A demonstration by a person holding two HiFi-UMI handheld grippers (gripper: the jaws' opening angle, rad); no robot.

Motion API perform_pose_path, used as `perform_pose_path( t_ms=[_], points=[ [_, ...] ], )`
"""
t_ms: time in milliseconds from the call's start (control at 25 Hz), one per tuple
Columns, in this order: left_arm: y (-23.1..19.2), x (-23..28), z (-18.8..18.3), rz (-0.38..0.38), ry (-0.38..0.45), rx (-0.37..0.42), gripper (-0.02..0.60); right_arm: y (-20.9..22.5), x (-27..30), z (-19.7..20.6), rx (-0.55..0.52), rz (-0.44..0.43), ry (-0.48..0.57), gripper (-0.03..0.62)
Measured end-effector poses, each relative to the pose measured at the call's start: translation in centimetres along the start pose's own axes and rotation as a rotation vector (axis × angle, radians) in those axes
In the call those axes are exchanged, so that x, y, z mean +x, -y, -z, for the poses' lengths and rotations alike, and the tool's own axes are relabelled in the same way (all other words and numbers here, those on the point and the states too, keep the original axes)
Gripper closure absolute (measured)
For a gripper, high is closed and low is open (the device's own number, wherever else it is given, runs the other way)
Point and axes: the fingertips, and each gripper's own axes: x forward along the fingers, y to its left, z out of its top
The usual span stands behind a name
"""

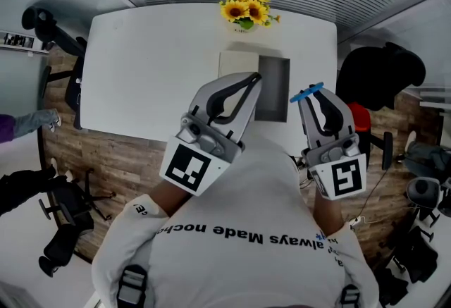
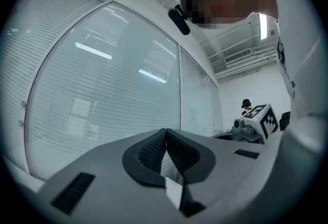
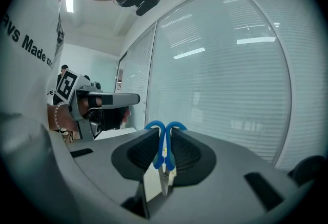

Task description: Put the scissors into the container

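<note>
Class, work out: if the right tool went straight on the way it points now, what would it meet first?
Probably the glass wall with blinds; nothing nearer shows beyond the right tool and its scissors.

Left gripper (image 1: 254, 77) raised, jaws together; right gripper (image 1: 318, 94) raised, jaws pinching scissors (image 3: 163, 142).

An office meeting room, this one. There's a long white table (image 1: 141, 74) with swivel chairs (image 1: 60, 204) around it. Glass walls (image 2: 102, 89) with blinds close it in.

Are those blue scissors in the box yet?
Out. The scissors are clamped between the jaws of the right gripper, short of the container.
</note>
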Motion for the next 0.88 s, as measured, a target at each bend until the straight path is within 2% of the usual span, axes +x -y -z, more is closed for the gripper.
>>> perform_pose_path(
  t_ms=[880],
  points=[
    [0.0,-0.3,0.0,-0.003,0.0,-0.005,0.561,0.0,1.6,3.6,-0.002,-0.001,-0.072,0.511]
  ],
)
